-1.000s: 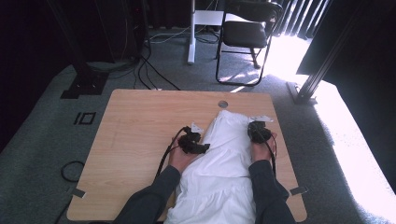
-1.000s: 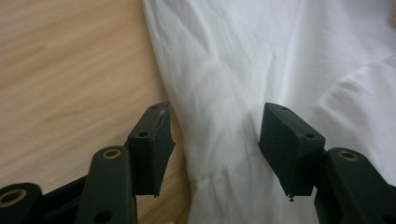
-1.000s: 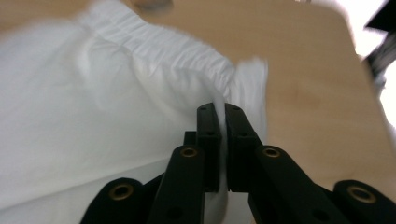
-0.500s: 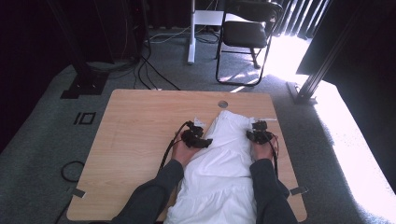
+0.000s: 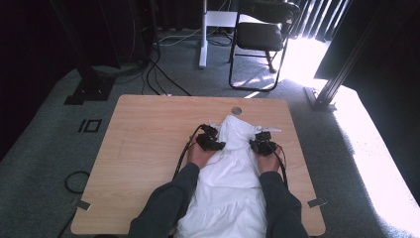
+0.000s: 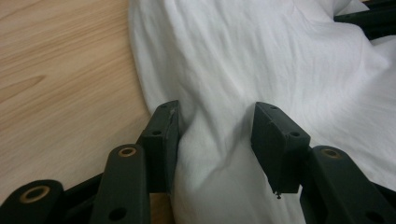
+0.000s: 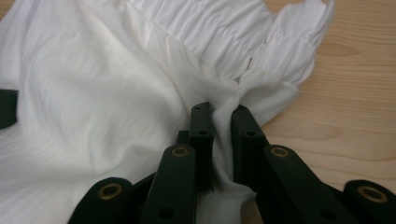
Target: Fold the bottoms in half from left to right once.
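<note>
The white garment lies lengthwise on the right half of the table, its gathered top end toward the far edge and its lower end hanging over the near edge between the person's forearms. In the right gripper view, a bunched fold beside the ruffled strap is squeezed tight between the right gripper's jaws, which stand almost together on the cloth. The left gripper sits at the garment's left edge; its jaws have just been closing, with a ridge of cloth between them. The left pad touches the cloth, while the right pad stands a little off it. Bare wood lies just beside that edge. Behind the table stands a chair.
</note>
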The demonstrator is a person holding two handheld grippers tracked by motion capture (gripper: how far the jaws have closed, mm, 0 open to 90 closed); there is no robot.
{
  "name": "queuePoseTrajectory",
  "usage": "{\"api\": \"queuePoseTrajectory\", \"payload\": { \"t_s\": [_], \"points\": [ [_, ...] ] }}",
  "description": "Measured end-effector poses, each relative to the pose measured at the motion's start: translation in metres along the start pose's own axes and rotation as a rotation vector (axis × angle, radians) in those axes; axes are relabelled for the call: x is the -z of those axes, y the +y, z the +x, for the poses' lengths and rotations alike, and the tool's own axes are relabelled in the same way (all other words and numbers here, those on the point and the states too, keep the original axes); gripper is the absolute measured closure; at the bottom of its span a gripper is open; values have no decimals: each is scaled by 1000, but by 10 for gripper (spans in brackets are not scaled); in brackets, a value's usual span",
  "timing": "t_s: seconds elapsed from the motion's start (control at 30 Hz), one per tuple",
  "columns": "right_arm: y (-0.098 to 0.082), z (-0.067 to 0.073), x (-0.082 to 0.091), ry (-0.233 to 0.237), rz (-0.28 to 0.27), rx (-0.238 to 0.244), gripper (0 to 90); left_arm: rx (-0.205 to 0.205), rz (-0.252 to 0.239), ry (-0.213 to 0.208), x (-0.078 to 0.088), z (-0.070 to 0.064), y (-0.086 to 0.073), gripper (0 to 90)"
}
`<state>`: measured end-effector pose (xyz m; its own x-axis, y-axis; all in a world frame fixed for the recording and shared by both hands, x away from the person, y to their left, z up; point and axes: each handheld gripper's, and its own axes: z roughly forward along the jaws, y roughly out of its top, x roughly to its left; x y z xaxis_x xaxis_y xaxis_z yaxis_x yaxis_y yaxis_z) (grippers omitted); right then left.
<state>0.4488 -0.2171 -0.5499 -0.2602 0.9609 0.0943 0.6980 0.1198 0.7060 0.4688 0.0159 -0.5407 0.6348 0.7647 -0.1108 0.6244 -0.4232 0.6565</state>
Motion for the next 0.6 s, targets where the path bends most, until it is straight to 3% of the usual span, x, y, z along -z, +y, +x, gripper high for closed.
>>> {"api": "queuePoseTrajectory", "payload": {
  "t_s": [0.13, 0.17, 0.33, 0.6],
  "points": [
    [-4, 9, 1, 15, -6, 17, 807, -4, -10, 8, 4, 0, -7, 554],
    [-6, 13, 3, 31, -13, 16, 805, -8, -19, 6, 13, 3, -17, 577],
    [-11, 22, 7, 59, -1, 38, 802, -17, -26, -1, 31, 5, -38, 629],
    [-23, 37, 15, 92, -6, 62, 795, -19, -43, 5, 53, -3, -68, 646]
  ]
}}
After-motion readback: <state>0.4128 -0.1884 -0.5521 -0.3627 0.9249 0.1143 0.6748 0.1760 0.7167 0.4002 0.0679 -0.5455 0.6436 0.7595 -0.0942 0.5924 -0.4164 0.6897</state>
